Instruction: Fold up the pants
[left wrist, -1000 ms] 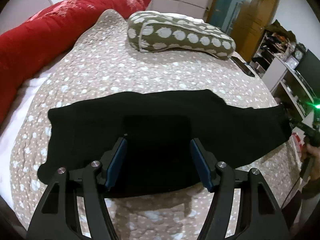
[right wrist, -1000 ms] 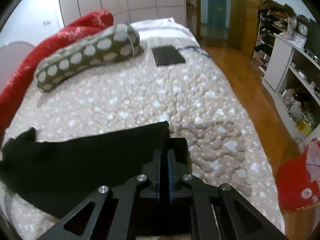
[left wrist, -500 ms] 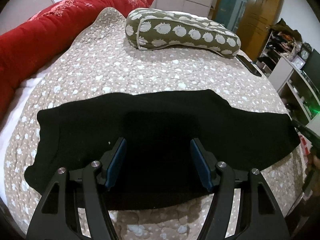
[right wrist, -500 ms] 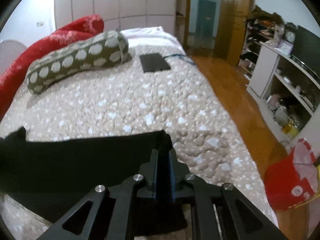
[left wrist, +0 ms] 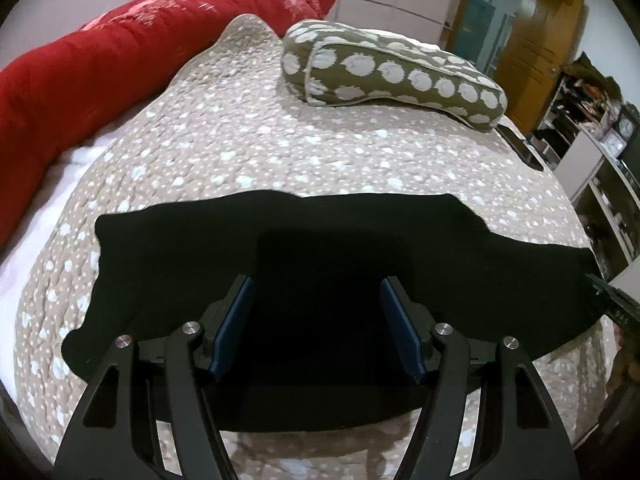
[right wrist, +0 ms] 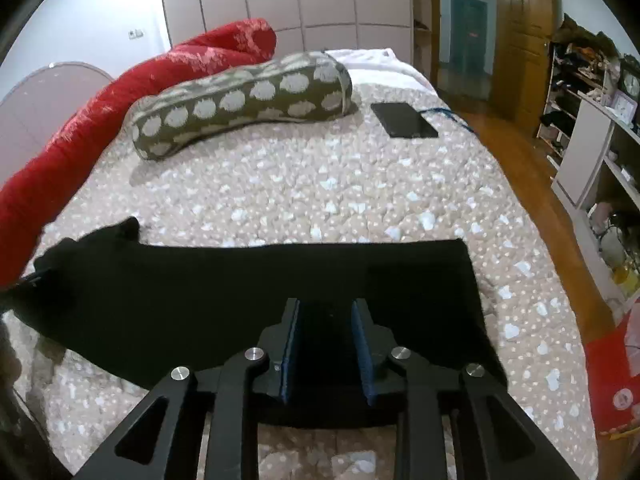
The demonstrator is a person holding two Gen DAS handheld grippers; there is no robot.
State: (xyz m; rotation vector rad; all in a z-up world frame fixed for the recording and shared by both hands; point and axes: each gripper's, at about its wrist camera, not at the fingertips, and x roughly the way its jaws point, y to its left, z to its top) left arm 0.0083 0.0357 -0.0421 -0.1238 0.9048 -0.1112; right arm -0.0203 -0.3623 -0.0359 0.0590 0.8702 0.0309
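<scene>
The left gripper (left wrist: 316, 320) hangs over the middle of the black pants (left wrist: 168, 264), its blue pads (left wrist: 234, 326) spread wide with nothing between them. The right gripper (right wrist: 326, 340) sits above the pants (right wrist: 200, 292) near their right end, jaws parted with a clear gap, gripping nothing. The pants lie flat in a long band across the near part of the bed (right wrist: 320, 184), on its spotted beige quilt. Beyond the pants rests an olive bolster pillow (right wrist: 240, 100); behind it runs a red blanket roll (right wrist: 120, 92). A dark tablet (right wrist: 404, 120) lies on the quilt just right of the pillow.
</scene>
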